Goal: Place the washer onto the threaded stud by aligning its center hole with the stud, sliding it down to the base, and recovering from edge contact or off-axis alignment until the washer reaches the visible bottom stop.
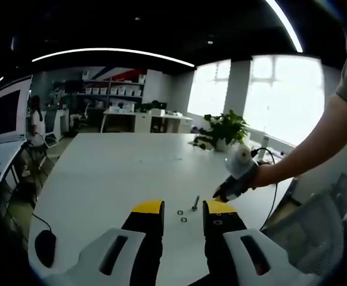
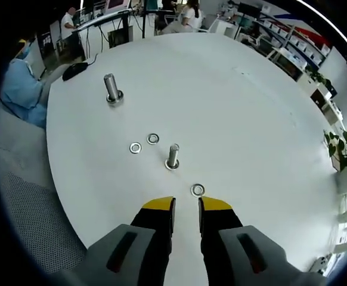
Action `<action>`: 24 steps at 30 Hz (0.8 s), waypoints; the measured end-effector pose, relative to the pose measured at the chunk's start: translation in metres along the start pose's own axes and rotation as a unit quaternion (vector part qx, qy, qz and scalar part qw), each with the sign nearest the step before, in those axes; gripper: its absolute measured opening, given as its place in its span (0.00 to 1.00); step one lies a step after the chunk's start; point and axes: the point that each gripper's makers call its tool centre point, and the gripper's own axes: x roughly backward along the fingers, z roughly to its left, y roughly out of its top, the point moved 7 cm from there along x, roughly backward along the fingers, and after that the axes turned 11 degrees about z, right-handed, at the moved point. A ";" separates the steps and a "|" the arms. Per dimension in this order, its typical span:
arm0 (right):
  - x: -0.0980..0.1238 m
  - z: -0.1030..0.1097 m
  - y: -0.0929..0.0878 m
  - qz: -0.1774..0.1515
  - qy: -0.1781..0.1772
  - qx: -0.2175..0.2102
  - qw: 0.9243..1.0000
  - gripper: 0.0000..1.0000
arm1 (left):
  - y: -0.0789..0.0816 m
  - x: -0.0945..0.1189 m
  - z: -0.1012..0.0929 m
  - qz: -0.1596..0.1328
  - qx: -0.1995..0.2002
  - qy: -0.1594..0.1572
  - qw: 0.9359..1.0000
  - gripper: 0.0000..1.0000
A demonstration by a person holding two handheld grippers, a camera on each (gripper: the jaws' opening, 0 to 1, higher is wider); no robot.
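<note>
Across the white table point(image 1: 102, 179), the small stud point(image 1: 195, 203) and the two washers point(image 1: 182, 215) beside it are too small in the left gripper view to show any thread or centre hole; the right gripper point(image 1: 224, 192), held in a hand point(image 1: 263, 176), hides its own jaw tips, so their gap cannot be told; the arm runs off the right edge; a dark object point(image 1: 45, 247) by the table's near rim is too dim to identify; in the right gripper view, a seated person in blue point(image 2: 21, 83) is cut by the left edge; distant figures point(image 2: 188, 15) at the far desks are blurred.
</note>
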 end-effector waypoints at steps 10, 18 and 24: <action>-0.006 -0.003 0.001 0.008 0.002 -0.002 1.000 0.18 | 0.000 0.000 0.000 0.002 0.000 0.000 1.000 0.24; -0.013 -0.003 0.000 0.018 0.002 0.000 1.000 0.18 | -0.001 0.000 0.001 0.002 0.002 0.002 1.000 0.24; -0.015 -0.005 -0.001 0.025 0.003 0.000 1.000 0.18 | -0.001 0.000 0.001 0.002 0.004 0.003 1.000 0.24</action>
